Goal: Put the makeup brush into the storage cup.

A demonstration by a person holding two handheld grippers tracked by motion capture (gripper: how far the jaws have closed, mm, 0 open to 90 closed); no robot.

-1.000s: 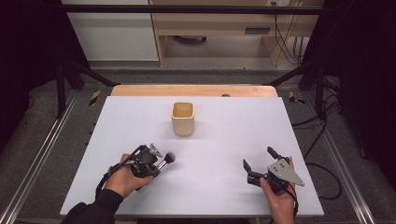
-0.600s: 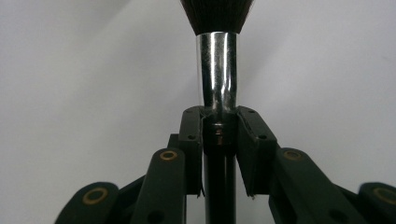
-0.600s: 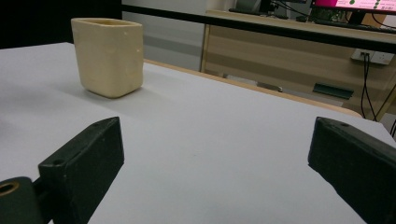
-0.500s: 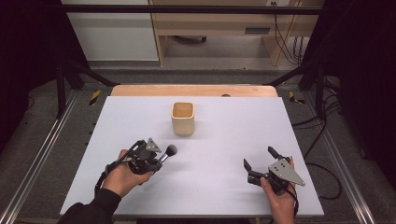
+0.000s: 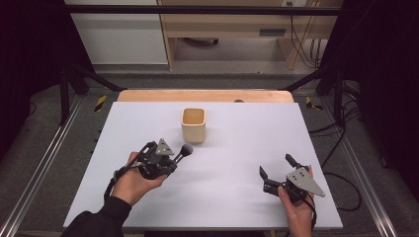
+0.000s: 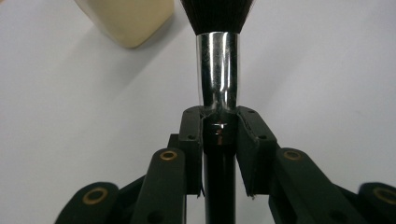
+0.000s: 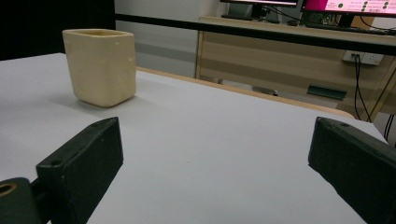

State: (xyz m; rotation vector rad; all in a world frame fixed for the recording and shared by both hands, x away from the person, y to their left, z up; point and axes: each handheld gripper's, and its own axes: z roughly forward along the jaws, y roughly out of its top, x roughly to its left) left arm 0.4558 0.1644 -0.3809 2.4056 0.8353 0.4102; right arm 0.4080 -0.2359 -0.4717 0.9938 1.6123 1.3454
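Left gripper [image 6: 219, 126] clamped on makeup brush [image 6: 218, 70]; right gripper [image 5: 276, 174] open, empty. Probably bound for cup [image 5: 193, 125]: enter upright.

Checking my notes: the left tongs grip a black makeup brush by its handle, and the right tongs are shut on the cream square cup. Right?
Not quite: the right tongs stand open and empty, apart from the cream square cup, as the right gripper view shows.

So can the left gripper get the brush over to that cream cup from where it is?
Probably yes. The left gripper is shut on the brush, whose bristles point toward the cup, with bare table between them.
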